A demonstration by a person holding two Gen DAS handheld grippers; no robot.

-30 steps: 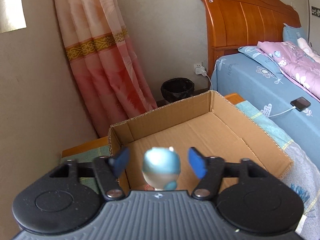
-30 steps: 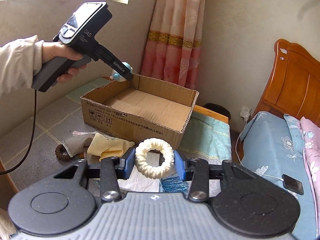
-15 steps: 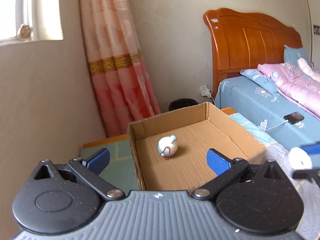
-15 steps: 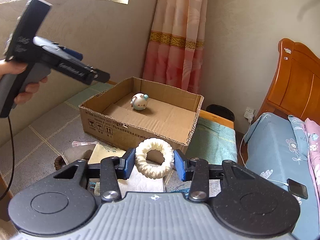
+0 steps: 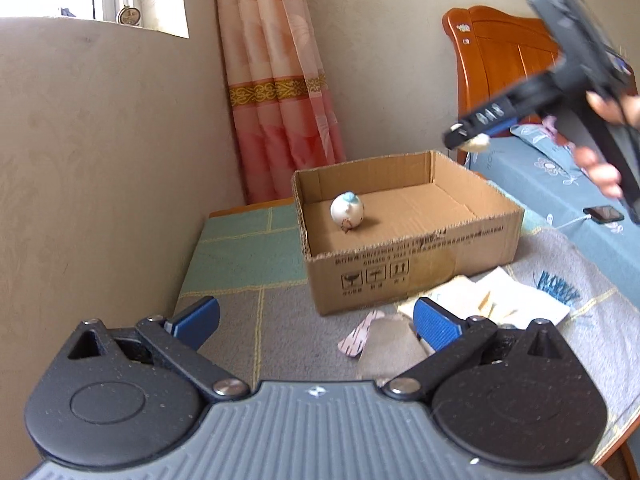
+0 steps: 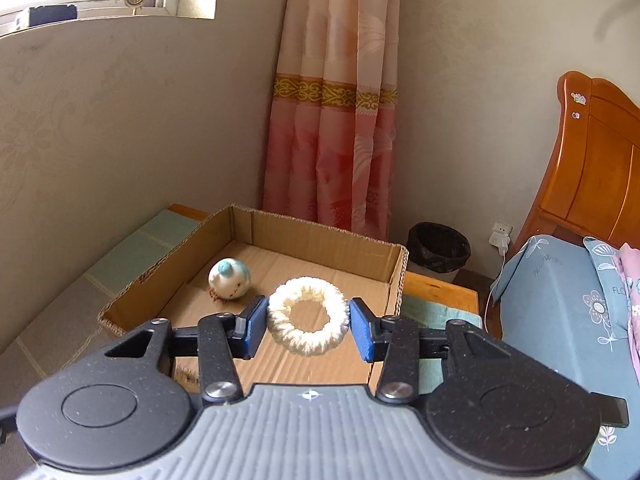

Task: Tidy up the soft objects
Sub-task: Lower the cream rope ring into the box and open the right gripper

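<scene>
Ring over the box, left side free!
The right gripper (image 6: 307, 323) pinches the fluffy white ring (image 6: 307, 316) above the cardboard box (image 5: 412, 258), seemingly clear of its floor; the round plush toy (image 5: 346, 209) sits inside, and the left gripper (image 5: 316, 320) gapes wide, holding nothing.

Cardboard box (image 5: 412, 268), front wall: printed lines of small characters, too blurred to read, above three square handling symbols. Blue pillow (image 6: 612, 276): partial lettering "FLO".

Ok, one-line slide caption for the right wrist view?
Right gripper carries a fluffy white ring over the cardboard box holding a round plush toy.
</scene>
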